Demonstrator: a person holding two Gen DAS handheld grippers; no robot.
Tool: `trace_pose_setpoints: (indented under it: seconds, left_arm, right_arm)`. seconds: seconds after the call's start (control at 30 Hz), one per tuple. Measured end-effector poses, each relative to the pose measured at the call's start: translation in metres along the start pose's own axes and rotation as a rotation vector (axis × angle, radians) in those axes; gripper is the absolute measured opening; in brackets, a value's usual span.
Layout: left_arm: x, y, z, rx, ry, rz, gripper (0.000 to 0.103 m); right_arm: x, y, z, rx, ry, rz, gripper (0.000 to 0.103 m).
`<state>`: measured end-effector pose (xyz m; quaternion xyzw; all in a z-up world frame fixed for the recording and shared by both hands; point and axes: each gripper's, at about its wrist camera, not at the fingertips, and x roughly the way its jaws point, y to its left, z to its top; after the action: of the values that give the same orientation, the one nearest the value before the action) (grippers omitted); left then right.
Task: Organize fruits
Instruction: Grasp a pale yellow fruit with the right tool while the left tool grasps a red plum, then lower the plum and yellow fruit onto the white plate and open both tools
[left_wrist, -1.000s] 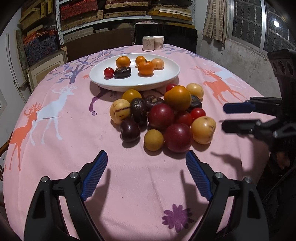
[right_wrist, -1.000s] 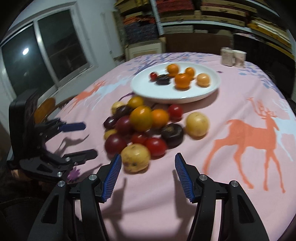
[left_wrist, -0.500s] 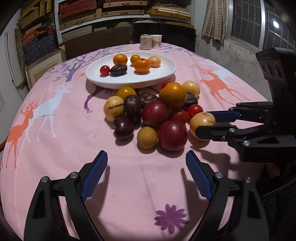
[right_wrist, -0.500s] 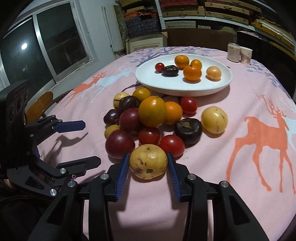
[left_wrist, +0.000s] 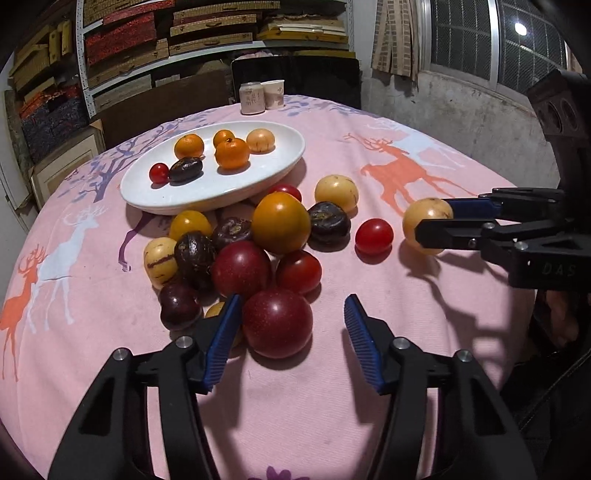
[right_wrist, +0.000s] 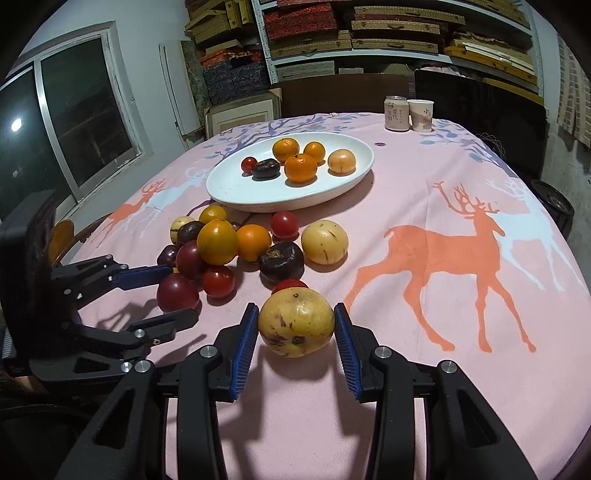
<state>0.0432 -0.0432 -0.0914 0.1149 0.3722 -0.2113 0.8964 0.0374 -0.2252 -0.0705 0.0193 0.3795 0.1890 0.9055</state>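
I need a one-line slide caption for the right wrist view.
Right gripper clamps a speckled yellow round fruit before the white oval plate.

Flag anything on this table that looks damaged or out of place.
The yellow round fruit clamped in the right gripper has dark brown blotches on its skin, possibly bruising. Otherwise, most fruit lies loose on the pink deer-print tablecloth beside the white oval plate.

Small yellow fruit (left_wrist: 218, 310) mostly hidden behind left gripper's finger (left_wrist: 221, 336); red tomato (right_wrist: 290, 284) largely hidden behind held yellow fruit (right_wrist: 295, 322).

Pink deer-print tablecloth (right_wrist: 461, 184); white plate (right_wrist: 229, 186), loose fruit pile (left_wrist: 258, 243), can (right_wrist: 396, 113), paper cup (right_wrist: 422, 116).
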Motion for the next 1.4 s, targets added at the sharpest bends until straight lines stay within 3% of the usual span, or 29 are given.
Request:
trace_pose_setpoints:
  seconds: [0.2, 0.3, 0.33, 0.43, 0.57, 0.7, 1.07, 1.23, 1.4]
  left_arm:
    - [0.005, -0.004, -0.003, 0.02, 0.006, -0.061, 0.061]
    - [0.008, -0.004, -0.007, 0.002, 0.03, -0.119, 0.047]
    - [0.009, -0.004, -0.008, 0.001, 0.038, -0.135, 0.047]
    - [0.018, -0.004, -0.011, -0.002, 0.072, -0.087, 0.047]
    - [0.021, -0.001, -0.007, -0.015, 0.072, -0.077, 0.047]
    - [0.019, 0.001, -0.006, -0.03, 0.062, -0.094, 0.038]
    - [-0.009, 0.011, -0.004, -0.064, 0.002, -0.1, 0.038]
    - [-0.022, 0.034, 0.011, -0.098, -0.037, -0.062, 0.038]
    - [-0.018, 0.059, 0.045, -0.097, -0.065, -0.009, 0.038]
  right_arm:
    - [0.001, -0.002, 0.0, 0.0, -0.002, 0.006, 0.042]
    - [0.0, -0.003, 0.0, 0.004, -0.001, 0.005, 0.042]
    - [0.0, -0.003, 0.0, 0.004, -0.003, 0.004, 0.042]
    - [-0.002, -0.003, 0.0, 0.002, -0.008, -0.001, 0.042]
    - [-0.002, -0.003, -0.001, 0.0, -0.007, 0.001, 0.042]
    - [-0.001, -0.005, 0.0, 0.007, -0.002, -0.001, 0.042]
    - [-0.006, -0.006, 0.004, 0.006, -0.025, 0.008, 0.042]
    - [-0.016, -0.016, 0.015, 0.063, -0.089, 0.02, 0.042]
    - [-0.023, -0.022, 0.049, 0.073, -0.156, 0.045, 0.042]
